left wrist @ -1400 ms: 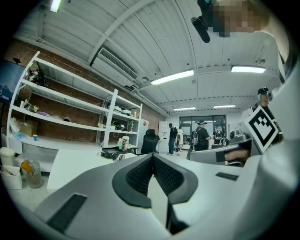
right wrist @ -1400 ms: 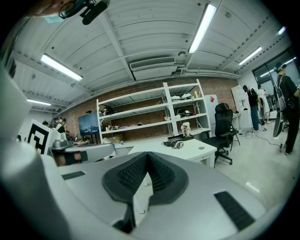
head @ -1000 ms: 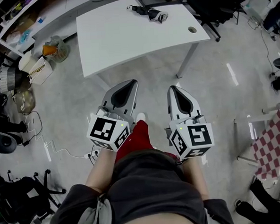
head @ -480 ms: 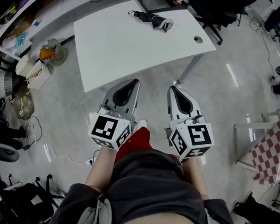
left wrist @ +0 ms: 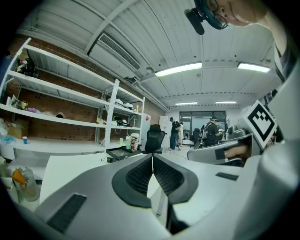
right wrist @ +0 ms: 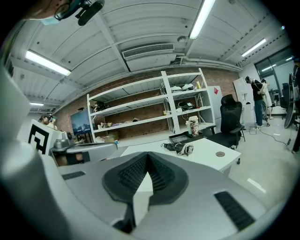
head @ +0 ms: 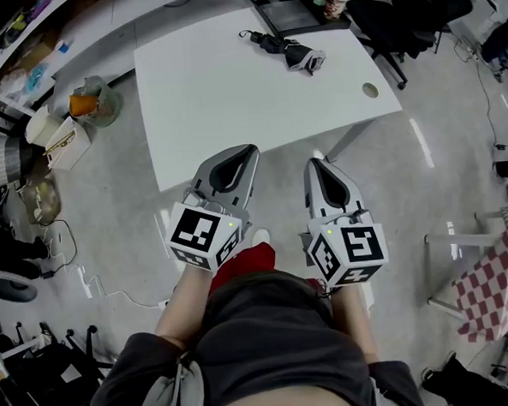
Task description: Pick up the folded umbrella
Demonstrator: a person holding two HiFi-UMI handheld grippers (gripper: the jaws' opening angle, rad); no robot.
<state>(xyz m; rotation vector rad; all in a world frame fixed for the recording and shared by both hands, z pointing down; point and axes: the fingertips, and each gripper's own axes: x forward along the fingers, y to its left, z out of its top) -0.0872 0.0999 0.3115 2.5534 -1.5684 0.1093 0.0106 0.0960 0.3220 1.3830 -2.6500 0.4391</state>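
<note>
A broad white table (head: pixel 230 88) with a round cable hole stood on a glossy grey floor (head: pixel 108 198). The black folded umbrella (head: pixel 283 48) lay on the table's far part, near a black tray (head: pixel 292 13). White shelves (left wrist: pixel 56 93) ran along a brick wall. The left gripper (head: pixel 249 151) and the right gripper (head: pixel 314 162) hung by the table's near edge, well apart from the umbrella. Each had its jaws pressed together on nothing.

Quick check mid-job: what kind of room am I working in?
Probably a lab or workshop office: white metal shelving against a brick wall, a black office chair, a white desk.
</note>
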